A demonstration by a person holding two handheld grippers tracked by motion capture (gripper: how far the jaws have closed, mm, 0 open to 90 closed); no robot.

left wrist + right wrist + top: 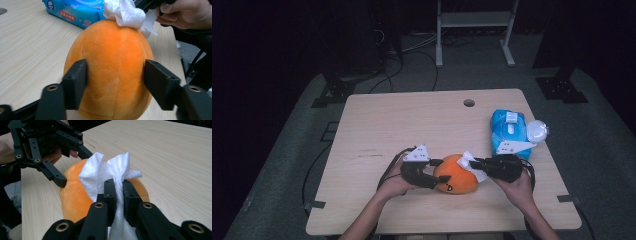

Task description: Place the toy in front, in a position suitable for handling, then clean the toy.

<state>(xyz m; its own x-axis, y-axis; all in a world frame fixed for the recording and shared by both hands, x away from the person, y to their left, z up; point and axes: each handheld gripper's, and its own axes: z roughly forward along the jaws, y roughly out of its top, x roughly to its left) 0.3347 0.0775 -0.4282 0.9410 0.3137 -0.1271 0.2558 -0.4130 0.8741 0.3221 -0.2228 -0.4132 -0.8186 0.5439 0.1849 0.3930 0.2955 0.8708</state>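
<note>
An orange plush toy [455,174] lies on the light wooden counter [412,125], low in the middle of the high view, between the person's two hands. The left hand-held gripper [438,177] reaches it from the left of that frame. In the left gripper view its two black jaws straddle the plush toy [112,67], one on each flank; the jaw at the left of the frame lies against the fabric, while the one at the right sits at the toy's edge, and whether it presses in cannot be told.

The right hand-held gripper [474,163] comes in from the right of the high view, its jaws closed narrow on a white wet wipe [110,173] (the right gripper view shows the wipe pinched between the two pads, bunching out above them). The wet wipe [127,13] rests on the top of the toy, at the upper middle of the left gripper view.

A blue pack of wet wipes [508,131] lies toward the counter's right edge in the high view, just above the right hand [518,187], with a small white round object [537,131] touching its right side.
</note>
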